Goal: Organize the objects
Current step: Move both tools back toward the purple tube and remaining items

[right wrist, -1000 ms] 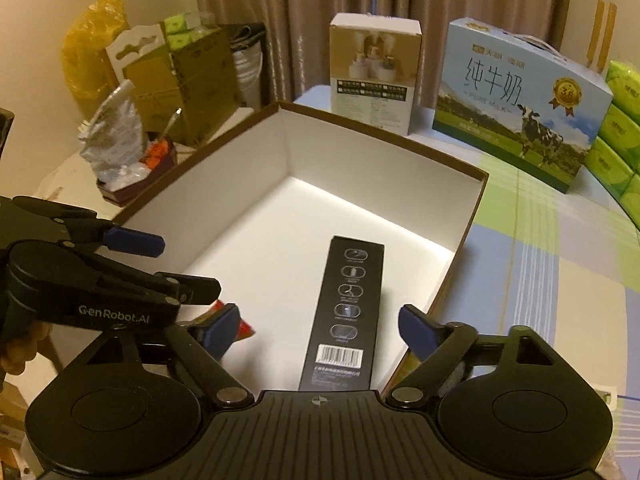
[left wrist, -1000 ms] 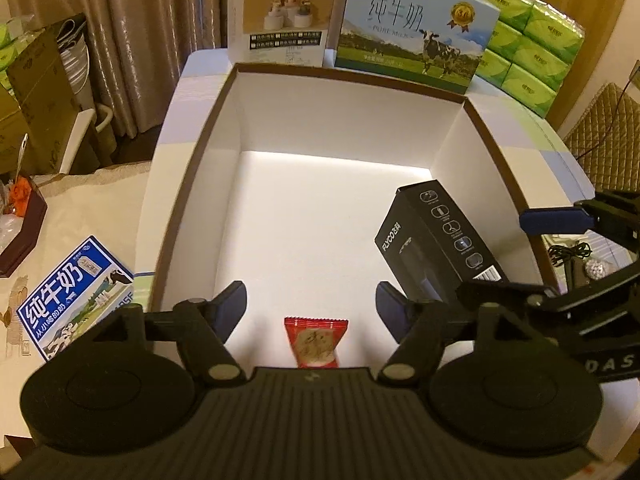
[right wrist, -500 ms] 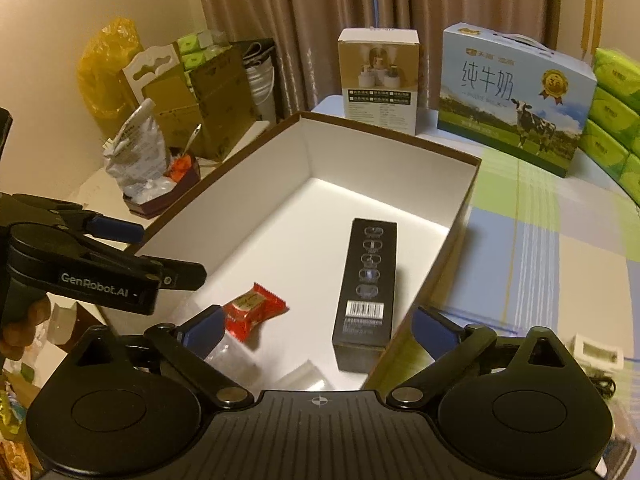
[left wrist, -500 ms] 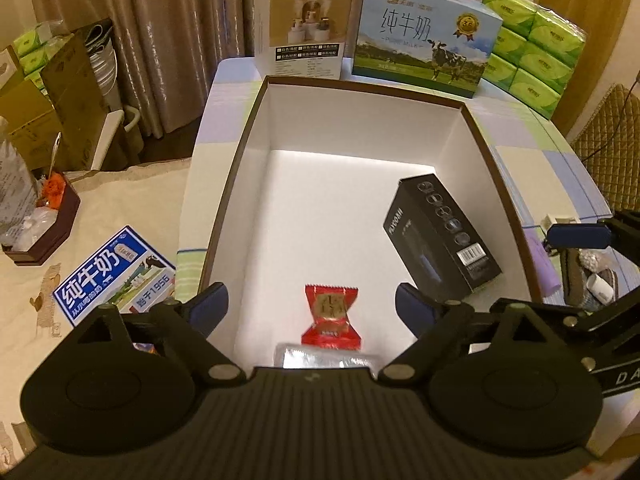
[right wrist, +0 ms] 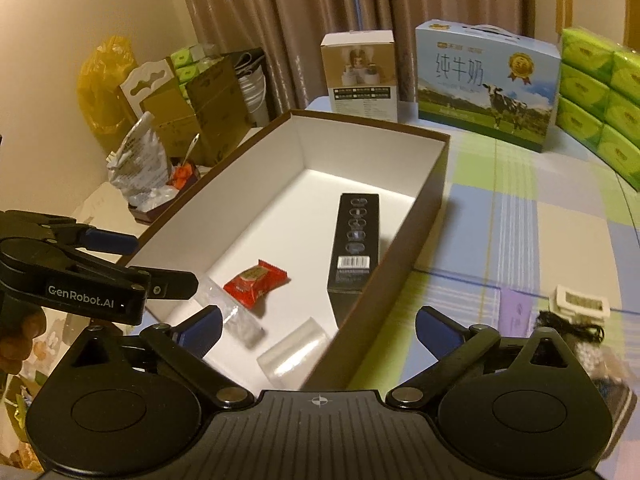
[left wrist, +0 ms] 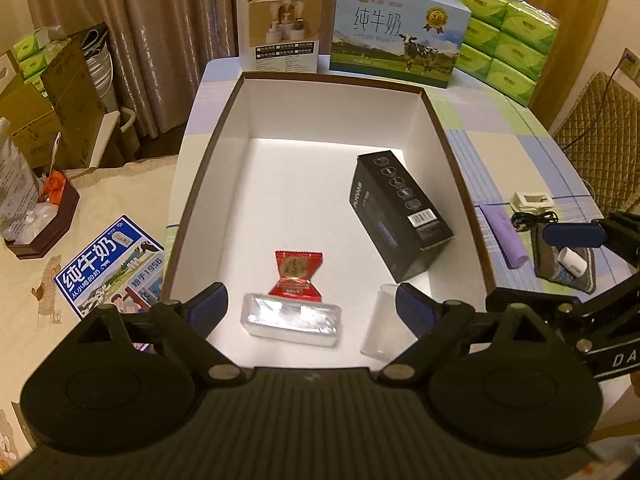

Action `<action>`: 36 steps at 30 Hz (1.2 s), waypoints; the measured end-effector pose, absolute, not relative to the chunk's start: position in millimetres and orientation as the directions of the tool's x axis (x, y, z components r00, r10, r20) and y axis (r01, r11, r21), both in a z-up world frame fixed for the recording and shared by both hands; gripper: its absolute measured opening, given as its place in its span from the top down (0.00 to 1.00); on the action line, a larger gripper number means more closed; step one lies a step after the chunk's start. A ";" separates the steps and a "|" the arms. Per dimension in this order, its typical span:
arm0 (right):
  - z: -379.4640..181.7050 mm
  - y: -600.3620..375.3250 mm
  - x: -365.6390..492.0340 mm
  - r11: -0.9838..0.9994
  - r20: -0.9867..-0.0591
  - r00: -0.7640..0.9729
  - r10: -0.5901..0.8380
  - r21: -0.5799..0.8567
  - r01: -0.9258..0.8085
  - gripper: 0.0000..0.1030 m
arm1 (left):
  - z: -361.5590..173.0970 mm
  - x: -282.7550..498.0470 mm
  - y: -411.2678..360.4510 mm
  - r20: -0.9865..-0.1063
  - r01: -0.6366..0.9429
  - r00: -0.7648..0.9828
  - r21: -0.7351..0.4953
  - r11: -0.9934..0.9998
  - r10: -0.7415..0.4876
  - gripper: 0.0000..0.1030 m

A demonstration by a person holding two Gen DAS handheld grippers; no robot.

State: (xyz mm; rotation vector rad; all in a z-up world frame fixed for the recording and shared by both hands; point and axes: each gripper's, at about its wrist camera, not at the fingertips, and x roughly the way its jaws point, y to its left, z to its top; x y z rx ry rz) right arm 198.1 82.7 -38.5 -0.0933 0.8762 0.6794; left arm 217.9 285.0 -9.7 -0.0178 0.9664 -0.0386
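A big open box with white inside and a brown rim (left wrist: 440, 120) (right wrist: 436, 184) sits on the table. In it lie a black carton (left wrist: 400, 216) (right wrist: 354, 248), a red candy packet (left wrist: 297, 272) (right wrist: 256, 282), a clear silvery pack (left wrist: 292, 320) (right wrist: 236, 316) and a clear plastic cup on its side (left wrist: 380, 328) (right wrist: 294, 356). My left gripper (left wrist: 312, 304) is open and empty above the box's near end. My right gripper (right wrist: 318, 328) is open and empty over the box's near right corner.
Right of the box lie a purple tube (left wrist: 505, 236), a white charger (left wrist: 532, 202) (right wrist: 582, 300), a black cable and a grey pouch (left wrist: 564, 260). A milk carton (left wrist: 400, 28), a white box (left wrist: 280, 28) and green tissue packs (left wrist: 508, 28) stand at the back. A blue milk box (left wrist: 108, 268) lies to the left.
Both grippers have pulled back and up from the box, still open. More of the near end shows, with the silvery pack and the clear cup now in view.
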 end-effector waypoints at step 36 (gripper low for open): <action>-44.4 -138.3 165.0 0.933 -0.771 0.533 0.348 0.229 -0.277 0.02 | -14.8 182.6 97.8 -0.830 0.228 0.521 -0.087 0.970 -0.197 0.14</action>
